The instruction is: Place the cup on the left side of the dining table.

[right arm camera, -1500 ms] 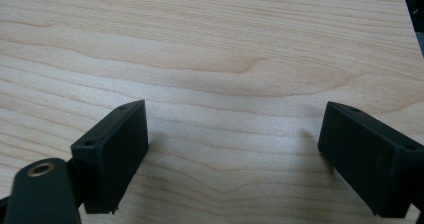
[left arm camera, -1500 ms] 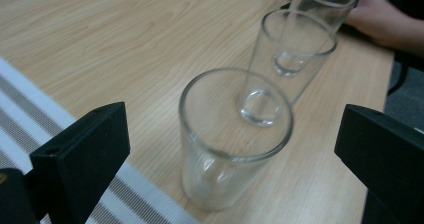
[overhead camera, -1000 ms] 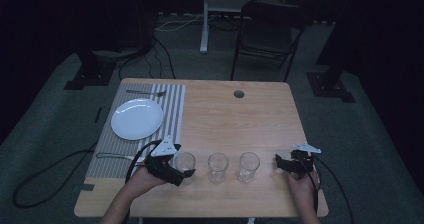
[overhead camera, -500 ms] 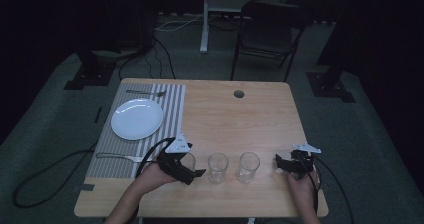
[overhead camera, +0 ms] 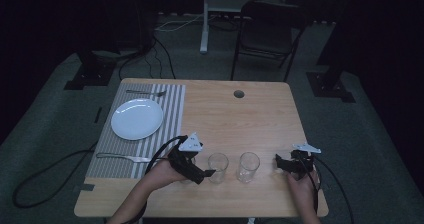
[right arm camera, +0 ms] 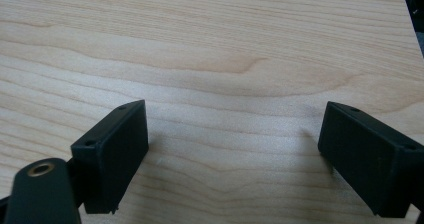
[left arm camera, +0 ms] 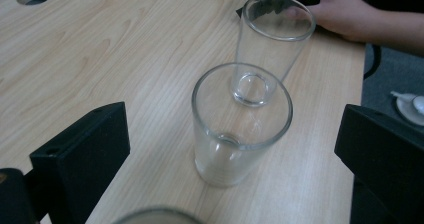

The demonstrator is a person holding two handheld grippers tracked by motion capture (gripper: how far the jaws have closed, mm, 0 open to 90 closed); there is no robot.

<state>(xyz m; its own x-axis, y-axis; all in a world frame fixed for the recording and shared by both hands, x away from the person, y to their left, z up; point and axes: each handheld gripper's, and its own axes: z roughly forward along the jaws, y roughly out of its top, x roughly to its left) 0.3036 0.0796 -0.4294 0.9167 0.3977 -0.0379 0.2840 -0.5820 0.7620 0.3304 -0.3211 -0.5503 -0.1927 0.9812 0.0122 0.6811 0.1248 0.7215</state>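
Observation:
Three clear drinking glasses stand in a row near the front edge of the wooden table (overhead camera: 240, 124). In the high view I see the middle glass (overhead camera: 218, 167) and the right glass (overhead camera: 248, 166). My left gripper (overhead camera: 200, 170) lies on its side just left of the middle glass, over the spot of the left glass. In the left gripper view its jaws stand wide open; the left glass's rim (left arm camera: 155, 215) shows at the bottom edge, with the middle glass (left arm camera: 240, 129) and right glass (left arm camera: 272, 44) beyond. My right gripper (overhead camera: 280, 164) rests open over bare wood (right arm camera: 235, 59), right of the glasses.
A striped placemat (overhead camera: 167, 109) at the left holds a white plate (overhead camera: 137, 119), a fork (overhead camera: 145, 92) behind it and another utensil (overhead camera: 122, 158) in front. A cable hole (overhead camera: 239, 93) sits at the table's back. A chair (overhead camera: 267, 29) stands beyond.
My left gripper has slid right along the front edge and now covers the left glass, its jaws pointing at the middle glass. The right gripper has stayed still.

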